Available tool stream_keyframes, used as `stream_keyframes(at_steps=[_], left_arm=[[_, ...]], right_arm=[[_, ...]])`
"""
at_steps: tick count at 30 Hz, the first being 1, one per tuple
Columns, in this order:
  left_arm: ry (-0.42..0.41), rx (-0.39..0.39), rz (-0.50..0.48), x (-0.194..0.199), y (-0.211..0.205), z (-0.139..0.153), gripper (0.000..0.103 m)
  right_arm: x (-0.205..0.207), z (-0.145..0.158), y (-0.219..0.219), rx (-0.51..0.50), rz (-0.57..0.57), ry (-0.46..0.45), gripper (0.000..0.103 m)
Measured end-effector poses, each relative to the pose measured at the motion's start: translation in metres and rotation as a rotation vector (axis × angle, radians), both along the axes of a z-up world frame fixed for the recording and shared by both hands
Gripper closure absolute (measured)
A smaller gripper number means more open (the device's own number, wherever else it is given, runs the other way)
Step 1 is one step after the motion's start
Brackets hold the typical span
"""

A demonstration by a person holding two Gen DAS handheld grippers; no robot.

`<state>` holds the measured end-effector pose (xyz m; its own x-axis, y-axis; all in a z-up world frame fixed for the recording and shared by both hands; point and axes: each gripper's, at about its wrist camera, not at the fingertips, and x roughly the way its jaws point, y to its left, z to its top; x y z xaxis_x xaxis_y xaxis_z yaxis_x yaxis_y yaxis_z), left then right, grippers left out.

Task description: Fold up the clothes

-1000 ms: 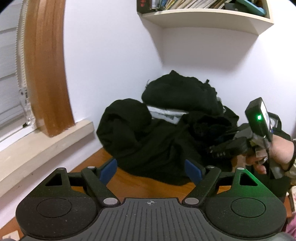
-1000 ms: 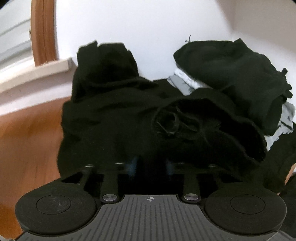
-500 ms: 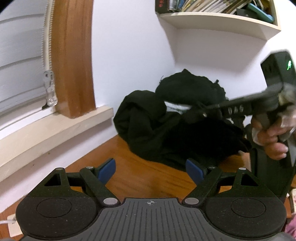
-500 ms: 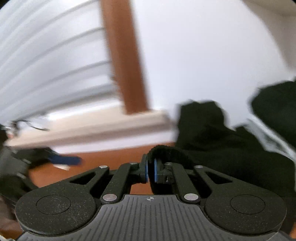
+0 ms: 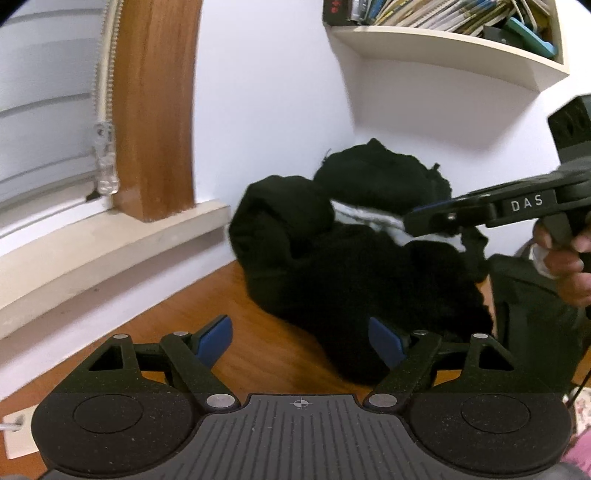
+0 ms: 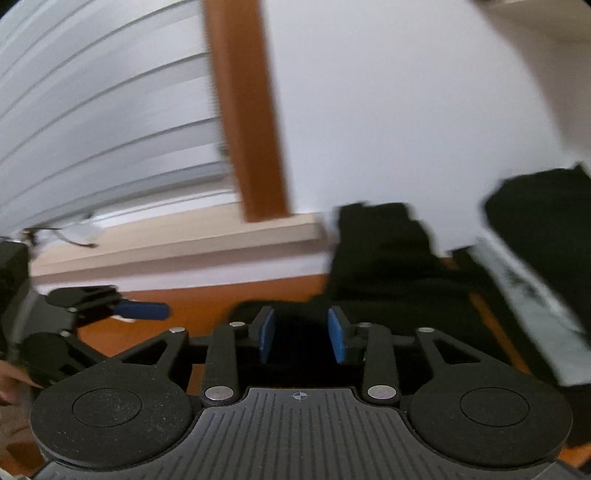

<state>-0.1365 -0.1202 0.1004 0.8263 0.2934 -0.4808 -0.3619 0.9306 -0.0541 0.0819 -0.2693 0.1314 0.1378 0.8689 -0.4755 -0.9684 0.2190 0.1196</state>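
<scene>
While the left gripper (image 5: 300,341) hangs low over the wooden floor (image 5: 258,354), its two blue pads (image 5: 216,338) stand far apart and nothing is between them. Its jaws have just closed in a little, but they are let go and hold no cloth.

A big heap of black clothes (image 5: 354,266) lies on the floor in the corner, against the white wall (image 5: 266,110). It sits just past the left gripper's right finger. One black bundle sits on top at the back, and a strip of grey and white cloth (image 5: 365,218) pokes out under it.

From the right side of the left wrist view, the right gripper (image 5: 417,218) reaches in high over the heap. A hand (image 5: 565,262) holds its handle. In its own view, the right gripper's (image 6: 302,334) jaws have just been opening. Now its blue pads (image 6: 266,334) stand a little way apart. Black cloth shows in the gap, but the picture is blurry, and the pads do not seem to press on it.

To the left of the heap there is a window with white blinds (image 5: 44,122), a brown wooden frame (image 5: 155,110) and a pale sill (image 5: 110,240). Up on the wall, a shelf (image 5: 443,48) holds books (image 5: 424,11). Near the floor on the left, a white wall socket (image 5: 16,435) shows.
</scene>
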Motion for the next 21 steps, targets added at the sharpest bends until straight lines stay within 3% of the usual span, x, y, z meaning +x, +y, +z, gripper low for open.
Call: stream_keyframes(at_steps=[8,12,15,19,21], left_arm=[[0.023,0.019,-0.083,0.028,-0.019,-0.009,0.034],[0.066,0.039,-0.069,0.038,-0.017,-0.024,0.034],[0.079,0.036,-0.064,0.044,-0.009,-0.031,0.046],[0.076,0.028,-0.032,0.052,0.008,-0.035,0.070],[0.083,0.011,-0.017,0.057,0.018,-0.038,0.075]], right_arm=[[0.032,-0.022,-0.020,-0.072,-0.092,-0.048,0.069],[0.030,-0.035,-0.014,-0.119,-0.059,-0.074,0.069],[0.029,-0.044,-0.006,-0.142,-0.033,-0.092,0.066],[0.029,-0.048,0.003,-0.145,0.013,-0.098,0.063],[0.027,-0.048,0.011,-0.137,0.055,-0.092,0.061]])
